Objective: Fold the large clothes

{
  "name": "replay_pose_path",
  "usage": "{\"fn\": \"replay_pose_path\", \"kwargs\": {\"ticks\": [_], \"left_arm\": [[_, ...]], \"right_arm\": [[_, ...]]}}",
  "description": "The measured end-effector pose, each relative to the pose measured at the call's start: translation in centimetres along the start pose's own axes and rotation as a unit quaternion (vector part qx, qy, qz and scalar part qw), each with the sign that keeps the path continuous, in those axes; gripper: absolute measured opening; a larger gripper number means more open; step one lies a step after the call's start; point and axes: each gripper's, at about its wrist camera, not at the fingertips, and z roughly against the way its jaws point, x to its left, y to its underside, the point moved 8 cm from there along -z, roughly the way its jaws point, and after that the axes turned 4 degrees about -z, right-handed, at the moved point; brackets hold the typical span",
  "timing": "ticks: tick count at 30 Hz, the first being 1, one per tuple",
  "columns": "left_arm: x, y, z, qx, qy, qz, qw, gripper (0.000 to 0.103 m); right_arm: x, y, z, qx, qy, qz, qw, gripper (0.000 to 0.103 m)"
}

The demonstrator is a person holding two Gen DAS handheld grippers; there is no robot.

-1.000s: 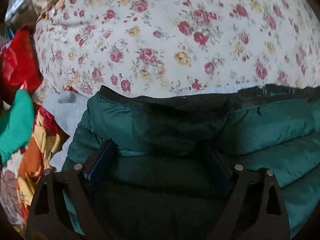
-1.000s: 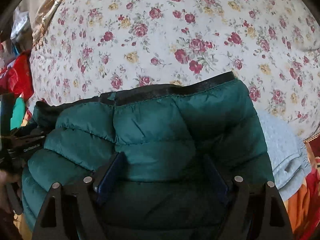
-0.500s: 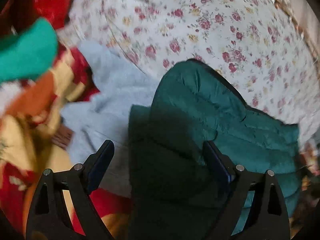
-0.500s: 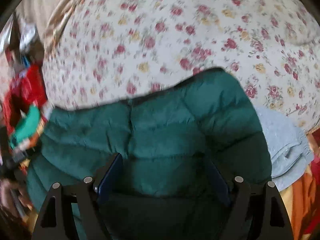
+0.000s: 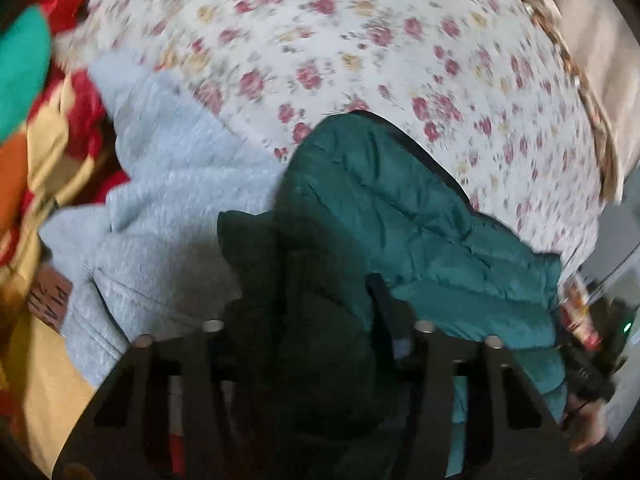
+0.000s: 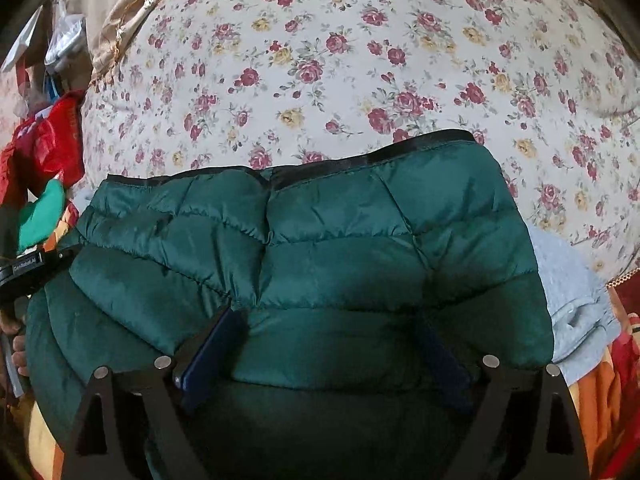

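One green puffer jacket (image 6: 304,264) folded on floral bedspread (image 6: 320,60); left gripper (image 5: 304,320) closing around its edge, right gripper (image 6: 328,344) opening wide over it; tidying left.

Dark green quilted jacket (image 6: 360,248); rose-print white sheet (image 6: 320,60); grey sweater (image 5: 168,200).

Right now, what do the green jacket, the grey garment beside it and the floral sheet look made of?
Green jacket: looks like thin synthetic shell, nylon or polyester, slight sheen, stitched into puffy quilted channels, so probably padded.
Grey garment: soft fleece or brushed knit, matte, fuzzy surface; blur leaves it open.
Floral sheet: flat woven cloth, likely cotton, matte, printed roses.
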Motion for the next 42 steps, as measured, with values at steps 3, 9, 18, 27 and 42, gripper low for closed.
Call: {"fn": "replay_pose_path", "kwargs": {"ticks": [3,9,18,27,42], "left_arm": [[-0.1,-0.1,-0.4,0.005,-0.006,-0.002,1.0000,0.044],[0.3,0.0,-0.7,0.000,-0.037,-0.027,0.9990,0.052],[0.5,0.0,-0.6,-0.011,-0.056,-0.033,0.9978,0.051],[0.5,0.0,-0.6,-0.013,-0.060,-0.035,0.9975,0.052],[0.7,0.3,0.5,-0.033,-0.116,-0.050,0.9914,0.047]], "right_arm": [[0.0,0.0,0.0,-0.001,0.000,0.000,1.000,0.091],[0.0,0.1,0.0,0.003,0.002,-0.001,1.000,0.092],[-1.5,-1.1,2.6,0.002,-0.021,-0.016,1.000,0.091],[-15.3,-2.3,8.4,-0.070,-0.001,-0.195,0.978,0.092],[-12.4,1.3,-0.9,0.011,-0.167,-0.191,0.967,0.103]]}}
